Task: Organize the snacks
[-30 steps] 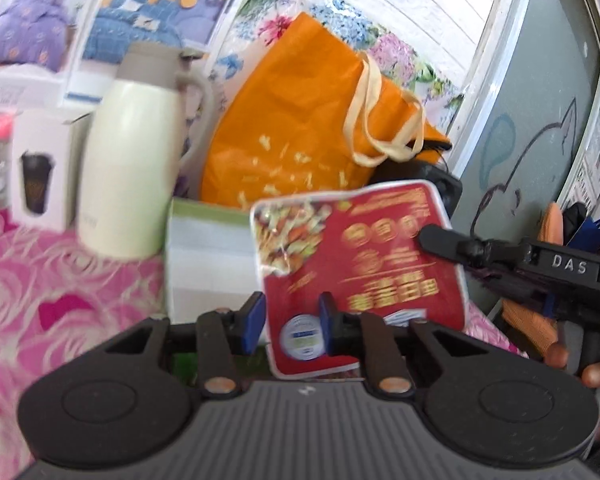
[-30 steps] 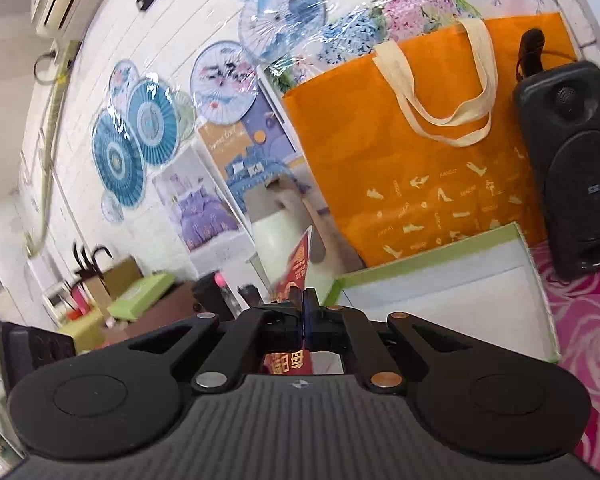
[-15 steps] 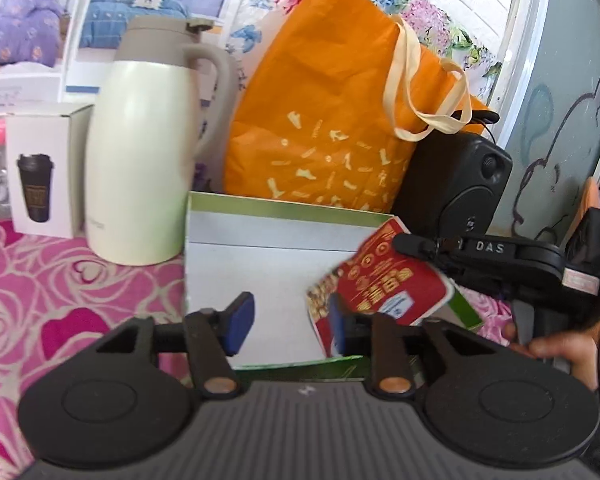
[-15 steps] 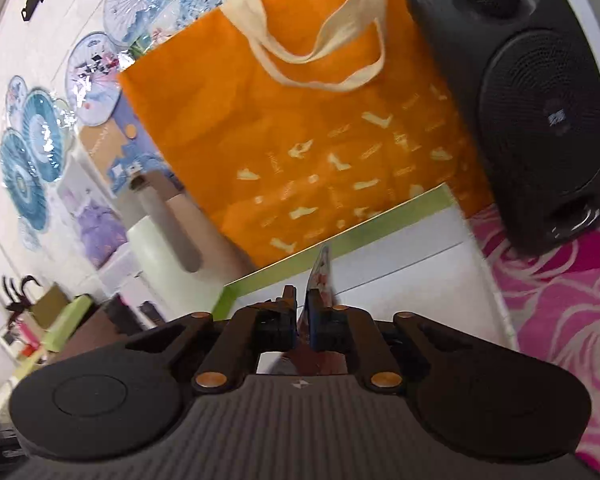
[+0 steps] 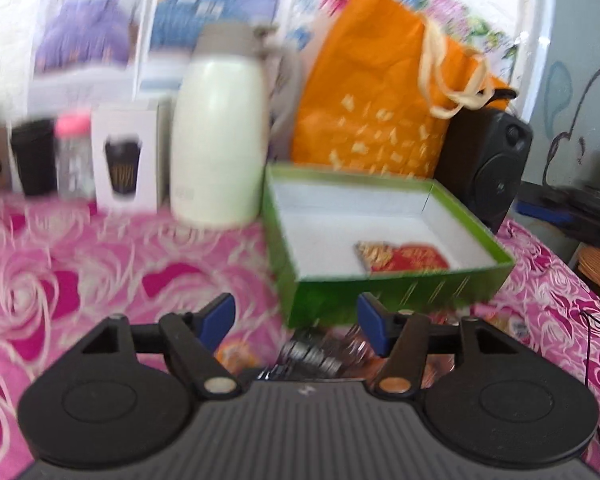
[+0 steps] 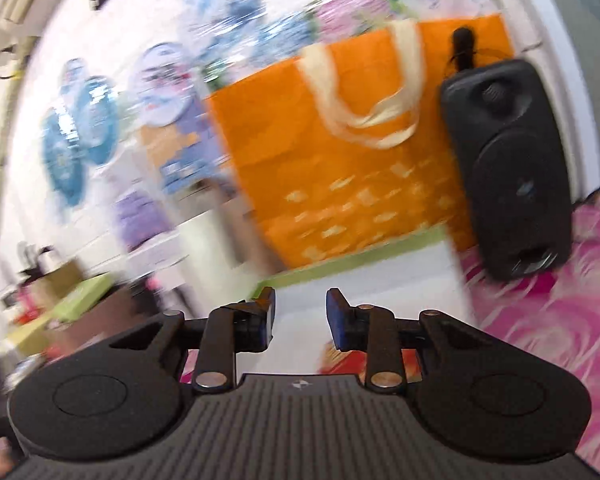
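A red snack packet [image 5: 404,256] lies flat inside the open green box [image 5: 388,292] on the pink rose tablecloth. My left gripper [image 5: 296,320] is open and empty, pulled back in front of the box, above several blurred snack packets [image 5: 320,352] on the cloth. My right gripper [image 6: 300,314] is open and empty, raised over the box's white floor [image 6: 380,280]; a bit of the red packet [image 6: 328,356] shows just below its fingers. The right gripper also shows at the right edge of the left wrist view [image 5: 580,216].
Behind the box stand a cream thermos jug [image 5: 220,140], an orange tote bag [image 5: 380,100] and a black speaker [image 5: 488,160]. A white cup carton [image 5: 126,156], a pink-capped bottle [image 5: 74,152] and a black cup [image 5: 32,156] stand to the left.
My right gripper opened and let go of the red packet, which now lies in the green box. My left gripper opened wider and drew back from the box. Both views are motion-blurred.
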`<state>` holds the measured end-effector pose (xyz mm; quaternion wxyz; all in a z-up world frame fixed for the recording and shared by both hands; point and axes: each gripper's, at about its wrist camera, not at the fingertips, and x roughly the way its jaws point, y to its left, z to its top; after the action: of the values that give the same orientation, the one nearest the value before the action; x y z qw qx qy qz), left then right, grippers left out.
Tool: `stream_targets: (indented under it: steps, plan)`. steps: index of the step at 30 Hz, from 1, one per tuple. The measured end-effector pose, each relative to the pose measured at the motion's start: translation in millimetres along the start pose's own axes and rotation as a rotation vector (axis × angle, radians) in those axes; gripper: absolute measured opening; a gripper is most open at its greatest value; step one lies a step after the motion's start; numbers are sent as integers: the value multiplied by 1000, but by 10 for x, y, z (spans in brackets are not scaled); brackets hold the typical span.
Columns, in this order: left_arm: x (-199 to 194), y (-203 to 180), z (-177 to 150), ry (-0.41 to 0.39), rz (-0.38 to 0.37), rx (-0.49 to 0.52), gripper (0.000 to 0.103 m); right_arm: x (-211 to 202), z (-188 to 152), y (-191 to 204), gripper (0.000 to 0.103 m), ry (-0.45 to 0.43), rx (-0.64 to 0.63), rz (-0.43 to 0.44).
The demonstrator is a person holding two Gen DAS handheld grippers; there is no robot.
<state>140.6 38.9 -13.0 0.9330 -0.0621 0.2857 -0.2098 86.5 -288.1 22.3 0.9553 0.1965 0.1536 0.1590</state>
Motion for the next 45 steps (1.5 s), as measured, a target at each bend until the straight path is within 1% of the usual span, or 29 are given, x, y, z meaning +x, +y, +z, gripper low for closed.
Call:
stream_targets:
  steps: [2,3,5,6,8,9,10,12,14,15,16,17,18,19,22,24,26,28,32,33,34,35,36,37,38,39,42,43,45]
  plan:
    - [115,175,9,71,-54,-71,59,-101,-213,146,54,51,24,83]
    - [174,237,9,103,-73,-98,59,-132,-322,227,54,71,23,107]
    - [269,278,19,153,-89,-118,59,-156,-518,380,54,112,31,121]
    - [305,257,6,172,-88,-107,59,-143,-605,431,54,140,50,135]
    - [350,205,-15,200,-85,-67,59,-77,-754,470,63,191,120,135]
    - [366,188,-31,211,-85,-56,59,-27,-816,463,78,212,162,125]
    - [386,189,-45,220,-92,-55,60,20,-871,448,88,226,200,117]
    - [422,192,-52,229,-92,-51,61,103,-960,410,88,249,266,88]
    - [470,195,-39,246,-99,-37,61,131,-1036,376,85,269,333,81]
    - [510,201,-21,261,-111,-33,63,166,-1052,348,79,276,362,77]
    - [542,200,-5,272,-113,-27,63,189,-1060,337,70,281,387,68]
    - [576,198,16,281,-119,-23,63,198,-1062,323,65,279,400,63]
    - [609,196,30,296,-134,-20,63,205,-1061,314,58,274,406,61]
    - [642,196,47,309,-153,-19,63,210,-1056,298,55,270,414,56]
    - [714,230,80,332,-181,-33,64,270,-1053,224,53,271,467,58]
    - [728,277,74,343,-198,-62,64,288,-1049,188,53,269,501,68]
    - [719,331,59,341,-219,-99,64,291,-1038,175,54,269,527,75]
    - [683,361,33,337,-234,-115,64,275,-1038,173,54,280,558,84]
    - [581,340,6,315,-201,-48,65,229,-1110,197,56,325,673,129]
    - [576,342,6,312,-171,-35,66,237,-1130,201,62,334,694,137]
    - [589,354,5,315,-144,-35,71,260,-1146,202,65,338,703,143]
    - [620,382,-1,328,-142,-54,80,293,-1159,205,65,342,705,136]
    - [654,432,-24,348,-167,-88,82,333,-1175,206,64,354,705,114]
    - [670,461,-42,351,-195,-113,82,374,-1199,204,57,365,699,96]
    - [671,490,-53,345,-223,-128,82,411,-1225,202,42,373,684,84]
    - [661,498,-61,346,-239,-135,82,425,-1252,197,27,370,673,92]
    - [630,492,-75,349,-263,-132,82,354,-1237,245,24,343,617,113]
    - [630,504,-74,350,-275,-142,82,324,-1219,272,21,335,594,119]
    - [631,547,-74,355,-303,-177,86,264,-1191,314,18,321,579,166]
